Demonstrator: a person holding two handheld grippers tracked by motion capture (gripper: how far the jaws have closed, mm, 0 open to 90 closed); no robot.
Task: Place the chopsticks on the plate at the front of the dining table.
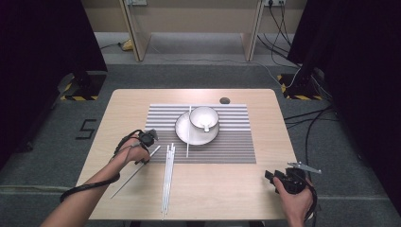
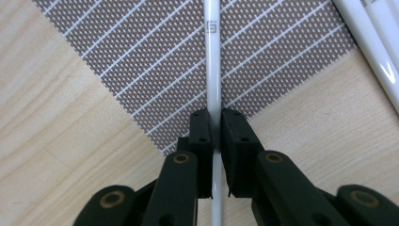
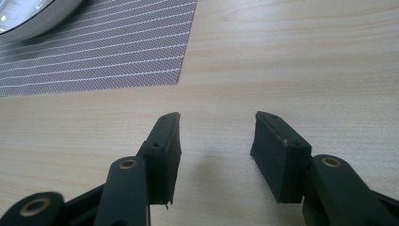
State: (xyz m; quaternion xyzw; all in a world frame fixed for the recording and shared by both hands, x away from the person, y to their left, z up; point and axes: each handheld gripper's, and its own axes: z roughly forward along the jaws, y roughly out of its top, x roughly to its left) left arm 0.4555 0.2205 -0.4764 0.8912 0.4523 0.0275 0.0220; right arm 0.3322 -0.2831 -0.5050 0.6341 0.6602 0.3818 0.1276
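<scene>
A thin white chopstick (image 2: pixel 212 56) with a small square mark near its far end lies slanted across the near left corner of the striped placemat (image 2: pixel 141 61). My left gripper (image 2: pixel 215 117) is shut on it, one pad pressed to each side. From above, that chopstick (image 1: pixel 130 178) runs from the mat corner toward the table's front left, with the left gripper (image 1: pixel 143 160) on its upper part. My right gripper (image 3: pixel 219 132) stands open above bare wood, with nothing between its fingers; it sits at the front right corner (image 1: pixel 276 178).
A bundle of several white chopsticks (image 1: pixel 168 179) lies lengthwise in front of the mat (image 1: pixel 227 146). On the mat rests a white plate (image 1: pixel 182 130) bearing a white cup (image 1: pixel 204 118), with one chopstick (image 1: pixel 188 142) laid across the plate. A dark round hole (image 1: pixel 224 100) marks the far table edge.
</scene>
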